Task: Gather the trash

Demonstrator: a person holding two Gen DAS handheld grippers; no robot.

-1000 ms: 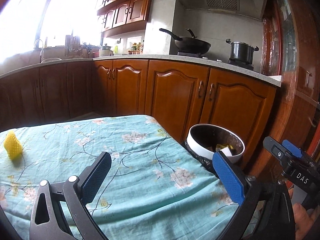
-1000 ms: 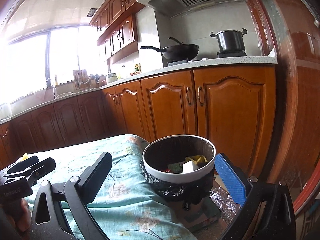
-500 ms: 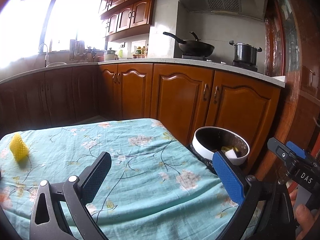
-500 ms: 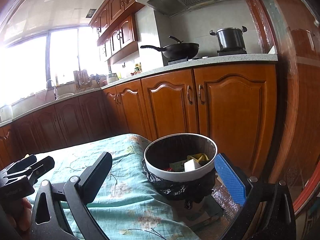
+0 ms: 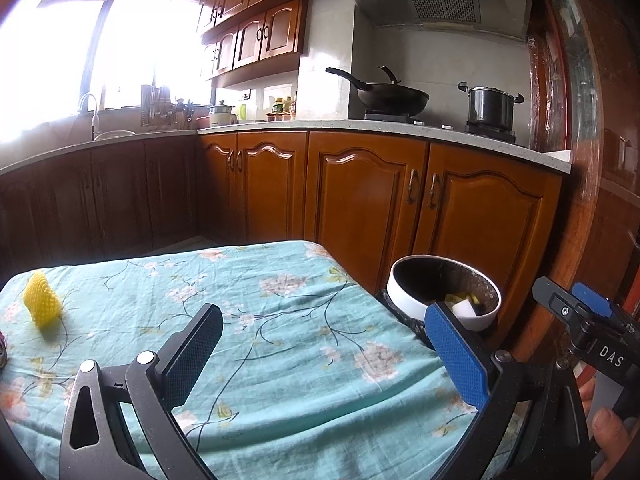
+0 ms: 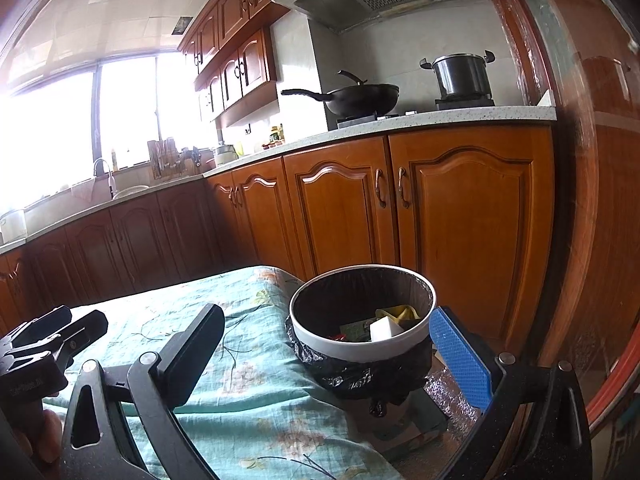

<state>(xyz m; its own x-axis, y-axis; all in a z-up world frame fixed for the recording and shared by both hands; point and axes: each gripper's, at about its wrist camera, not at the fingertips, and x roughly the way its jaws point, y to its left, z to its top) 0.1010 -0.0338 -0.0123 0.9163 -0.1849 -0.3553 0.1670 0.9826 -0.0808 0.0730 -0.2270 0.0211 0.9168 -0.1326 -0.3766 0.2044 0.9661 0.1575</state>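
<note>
left gripper [image 5: 324, 350] jaws apart over floral counter [image 5: 280, 320], nothing held, right gripper [image 6: 328, 354] jaws apart beside trash bin [image 6: 362, 350], yellow foam net [image 5: 42, 311] at counter's far left, bin [image 5: 416, 304] off right edge with scraps inside

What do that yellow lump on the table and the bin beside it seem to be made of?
The yellow lump looks like soft foam netting: its surface is a matte honeycomb mesh. The bin seems to be smooth white plastic, its rim evenly glossy, lined with a thin black plastic bag that crinkles and shines below the rim.
</note>
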